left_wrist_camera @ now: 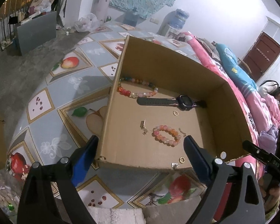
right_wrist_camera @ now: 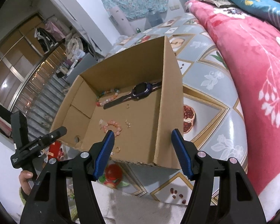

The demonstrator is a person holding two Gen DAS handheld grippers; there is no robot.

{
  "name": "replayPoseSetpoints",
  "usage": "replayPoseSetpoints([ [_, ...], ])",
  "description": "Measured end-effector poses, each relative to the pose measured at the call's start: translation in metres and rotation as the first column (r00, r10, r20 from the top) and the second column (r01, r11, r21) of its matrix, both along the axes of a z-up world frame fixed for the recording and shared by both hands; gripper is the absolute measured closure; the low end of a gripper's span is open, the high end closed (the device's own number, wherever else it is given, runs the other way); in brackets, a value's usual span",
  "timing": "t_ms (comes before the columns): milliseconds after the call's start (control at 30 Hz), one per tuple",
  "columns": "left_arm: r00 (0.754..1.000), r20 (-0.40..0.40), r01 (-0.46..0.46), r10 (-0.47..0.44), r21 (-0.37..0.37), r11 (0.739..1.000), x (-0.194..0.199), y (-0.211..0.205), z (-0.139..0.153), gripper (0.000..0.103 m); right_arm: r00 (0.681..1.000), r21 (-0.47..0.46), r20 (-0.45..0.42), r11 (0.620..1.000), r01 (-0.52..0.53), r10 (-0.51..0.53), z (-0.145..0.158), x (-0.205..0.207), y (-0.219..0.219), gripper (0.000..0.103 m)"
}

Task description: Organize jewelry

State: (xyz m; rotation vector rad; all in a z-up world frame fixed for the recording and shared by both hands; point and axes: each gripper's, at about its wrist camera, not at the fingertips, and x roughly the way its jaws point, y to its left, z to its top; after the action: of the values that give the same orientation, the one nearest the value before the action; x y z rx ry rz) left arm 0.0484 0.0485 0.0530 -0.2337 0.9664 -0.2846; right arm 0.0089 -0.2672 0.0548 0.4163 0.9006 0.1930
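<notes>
An open cardboard box (left_wrist_camera: 177, 54) stands on the fruit-patterned table. On its floor lie a multicoloured bead string (left_wrist_camera: 136, 88), a dark watch (left_wrist_camera: 177, 101), a pink-orange bead bracelet (left_wrist_camera: 167, 135), two gold rings (left_wrist_camera: 175, 113) and small chain pieces (left_wrist_camera: 143, 127). My left gripper (left_wrist_camera: 141, 145) is open and straddles the box's near left wall, gripping nothing. My right gripper (right_wrist_camera: 143, 140) is open too and straddles the right wall (right_wrist_camera: 169, 102). From that side I see the watch (right_wrist_camera: 140, 91) and the bracelet (right_wrist_camera: 113, 126).
The tablecloth (left_wrist_camera: 69, 85) ends close in front of the box. A pink flowered blanket (right_wrist_camera: 252, 74) lies piled along the table's right side. A person (left_wrist_camera: 278, 93) sits at the far right. A water dispenser (left_wrist_camera: 179, 18) stands by the back wall. Concrete floor lies to the left.
</notes>
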Motion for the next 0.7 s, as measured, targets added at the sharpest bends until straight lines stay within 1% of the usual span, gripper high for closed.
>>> replayPoseSetpoints([
  [33, 1.000, 0.005, -0.008, 0.008, -0.003, 1.000, -0.002, 0.001, 0.001, 0.013, 1.000, -0.011, 0.007, 1.000, -0.002, 0.002, 0.001, -0.002, 0.001, 0.041],
  [100, 0.999, 0.030, -0.032, 0.032, -0.001, 0.999, -0.010, 0.003, 0.004, 0.013, 1.000, -0.026, 0.024, 1.000, -0.008, 0.009, 0.003, -0.007, 0.004, 0.037],
  [167, 0.996, 0.065, -0.057, 0.055, 0.027, 0.998, -0.020, 0.007, 0.010, 0.013, 0.999, -0.061, 0.041, 0.998, 0.000, 0.003, 0.006, -0.014, 0.006, 0.034],
  [267, 0.989, 0.126, -0.085, 0.078, 0.053, 0.995, -0.036, 0.013, 0.019, 0.009, 0.997, -0.131, 0.077, 0.991, 0.025, -0.015, 0.010, -0.028, 0.007, 0.029],
  [333, 0.983, 0.160, -0.100, 0.090, 0.060, 0.993, -0.047, 0.016, 0.024, 0.006, 0.997, -0.141, 0.079, 0.990, 0.026, -0.015, 0.009, -0.036, 0.007, 0.028],
  [400, 0.979, 0.179, -0.118, 0.101, 0.083, 0.990, -0.055, 0.017, 0.027, 0.006, 0.998, -0.158, 0.070, 0.987, 0.020, -0.009, 0.006, -0.044, 0.010, 0.027],
  [567, 0.973, 0.178, -0.172, 0.147, 0.134, 0.976, -0.067, 0.014, 0.026, 0.006, 0.999, -0.166, 0.026, 0.986, -0.019, 0.023, -0.008, -0.057, 0.025, 0.024],
  [600, 0.974, 0.172, -0.175, 0.150, 0.141, 0.974, -0.069, 0.013, 0.024, 0.006, 0.999, -0.173, 0.022, 0.985, -0.020, 0.024, -0.010, -0.059, 0.029, 0.022],
  [700, 0.972, 0.160, -0.207, 0.173, 0.230, 0.951, -0.069, 0.005, 0.018, 0.006, 1.000, -0.238, 0.020, 0.971, -0.011, 0.017, -0.013, -0.060, 0.043, 0.020],
])
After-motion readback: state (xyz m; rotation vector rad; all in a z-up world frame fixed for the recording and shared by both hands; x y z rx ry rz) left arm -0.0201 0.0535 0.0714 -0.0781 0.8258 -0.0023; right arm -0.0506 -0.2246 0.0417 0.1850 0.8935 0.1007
